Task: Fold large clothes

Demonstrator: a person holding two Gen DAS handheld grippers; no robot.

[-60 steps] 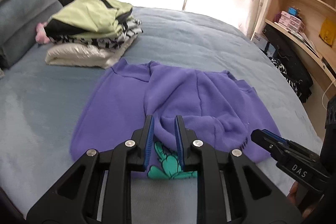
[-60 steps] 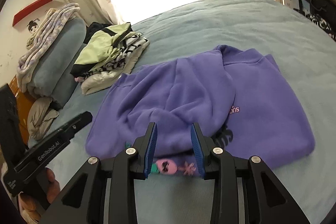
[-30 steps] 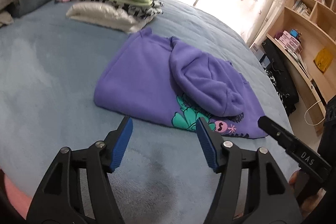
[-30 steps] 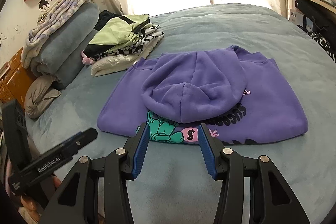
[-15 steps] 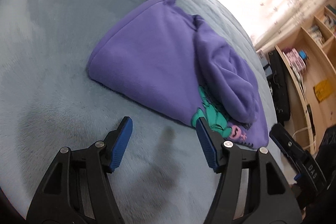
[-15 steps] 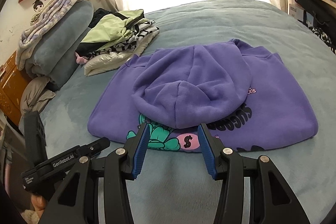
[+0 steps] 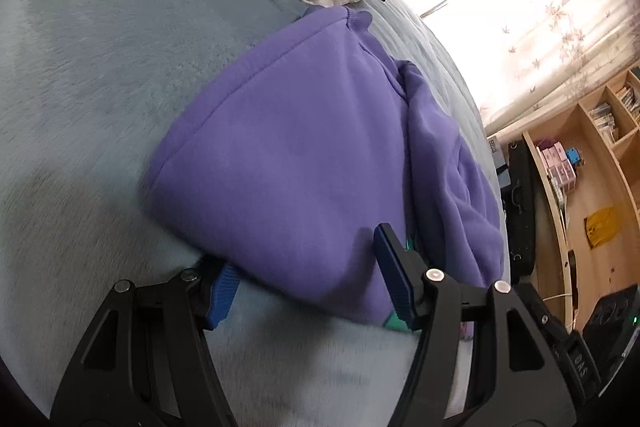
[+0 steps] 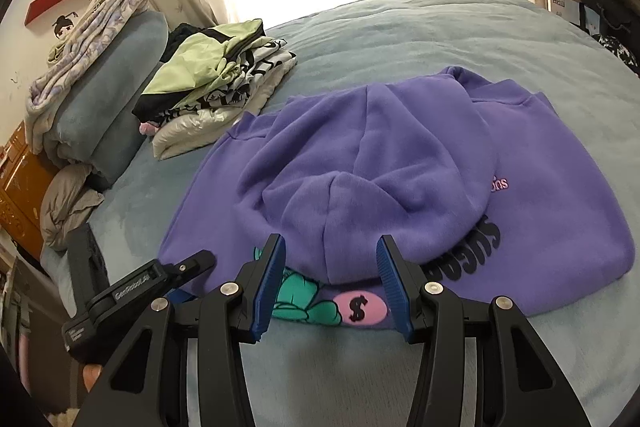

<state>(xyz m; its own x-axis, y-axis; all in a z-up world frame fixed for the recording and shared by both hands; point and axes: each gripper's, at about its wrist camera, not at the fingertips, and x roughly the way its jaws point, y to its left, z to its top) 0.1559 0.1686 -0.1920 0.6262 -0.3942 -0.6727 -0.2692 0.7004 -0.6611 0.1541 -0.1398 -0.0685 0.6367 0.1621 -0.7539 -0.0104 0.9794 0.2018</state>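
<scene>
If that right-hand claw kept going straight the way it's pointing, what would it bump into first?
Most likely the right gripper would meet the near edge of the purple hoodie, about where its folded-down hood overlaps the printed hem. Its jaws stand open there, though depth is uncertain.

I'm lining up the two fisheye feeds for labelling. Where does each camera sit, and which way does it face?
Left wrist: rides the left hand-held gripper, angled down at the purple hoodie's near corner; its open fingers straddle that edge.
Right wrist: rides the right hand-held gripper, open, facing the hood across the bed; the left tool shows lower left.
Shared: hoodie, bed, folded clothes pile.
</scene>
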